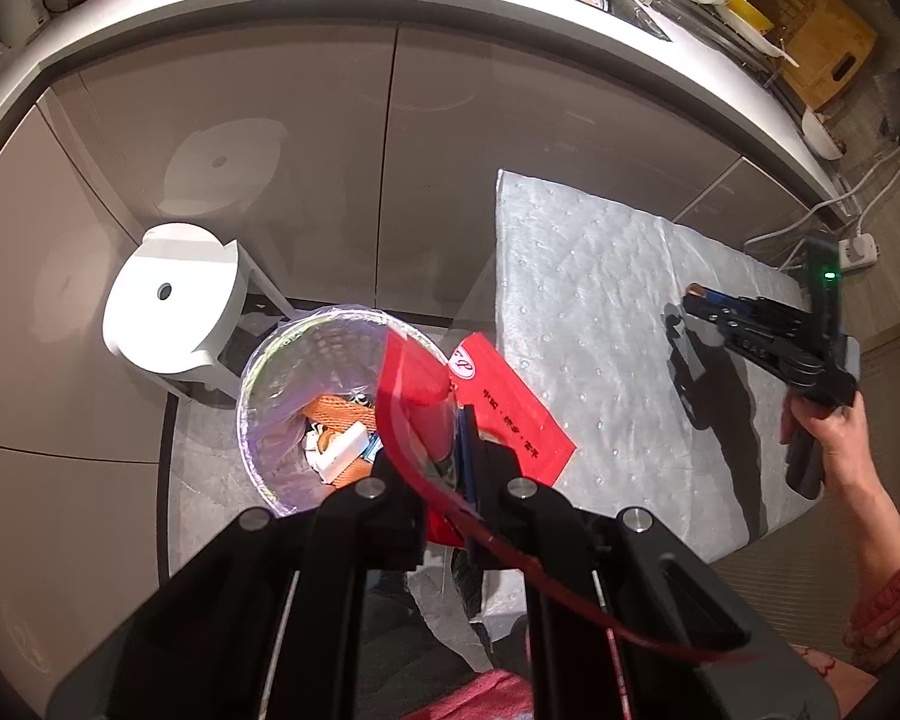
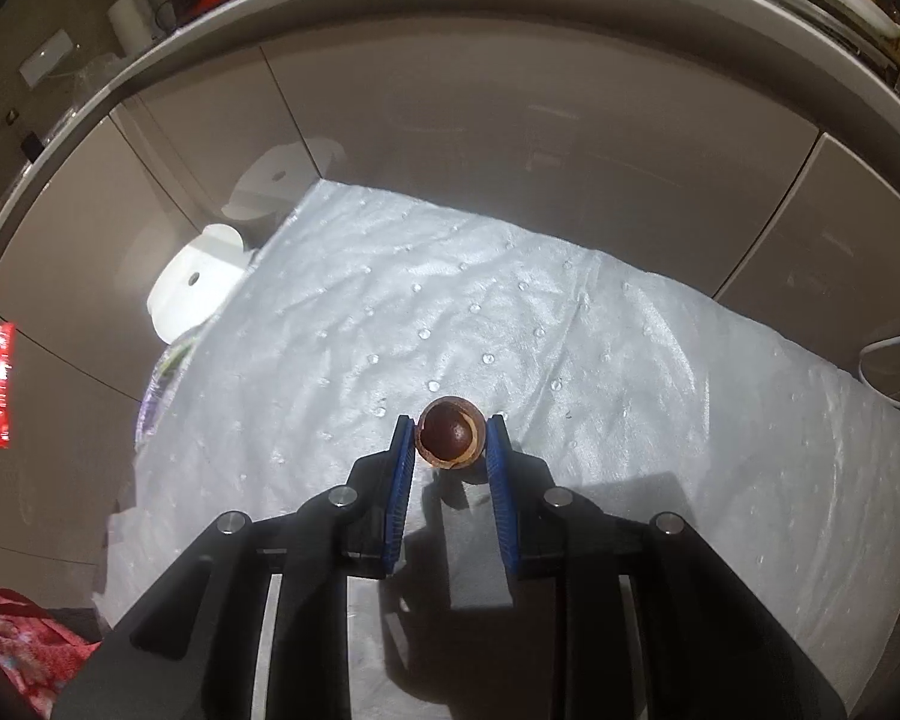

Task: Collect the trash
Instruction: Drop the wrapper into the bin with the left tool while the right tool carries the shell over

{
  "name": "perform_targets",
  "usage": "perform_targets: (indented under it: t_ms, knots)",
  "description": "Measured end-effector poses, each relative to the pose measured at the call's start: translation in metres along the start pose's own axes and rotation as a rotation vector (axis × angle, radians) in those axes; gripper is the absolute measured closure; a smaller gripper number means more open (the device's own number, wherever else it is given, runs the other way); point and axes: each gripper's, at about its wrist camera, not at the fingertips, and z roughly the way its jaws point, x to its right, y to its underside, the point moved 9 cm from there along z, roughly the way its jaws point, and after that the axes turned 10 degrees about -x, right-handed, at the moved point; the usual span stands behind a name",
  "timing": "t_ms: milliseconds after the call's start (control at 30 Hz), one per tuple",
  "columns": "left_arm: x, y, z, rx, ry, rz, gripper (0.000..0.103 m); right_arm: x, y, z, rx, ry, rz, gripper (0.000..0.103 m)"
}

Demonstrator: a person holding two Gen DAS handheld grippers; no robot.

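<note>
The left gripper (image 1: 444, 480) pinches a red wrapper (image 1: 498, 408) over the trash bin (image 1: 282, 420). The right gripper (image 2: 450, 441) squeezes a brown nut shell (image 2: 450, 441) just above the white tabletop (image 2: 630, 348).

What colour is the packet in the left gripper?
Red packet, with small printing; the left wrist view shows it best.
</note>
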Motion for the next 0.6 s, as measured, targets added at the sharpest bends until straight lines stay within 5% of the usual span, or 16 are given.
perform_targets:
  t_ms: [167,500,533,600]
  knots:
    - [-0.039,0.001,0.043,-0.081,-0.022,-0.009,0.095,-0.036,-0.003,-0.061,0.083,-0.032,-0.001,0.078]
    - [-0.083,-0.001,0.207,-0.385,-0.084,0.029,0.093,-0.092,0.0,-0.153,0.197,-0.072,0.05,0.078]
    - [-0.086,0.001,0.222,-0.421,-0.098,0.028,0.091,-0.097,0.001,-0.156,0.199,-0.069,0.053,0.078]
    - [-0.094,0.006,0.252,-0.497,-0.134,0.027,0.068,-0.103,0.003,-0.16,0.202,-0.061,0.065,0.078]
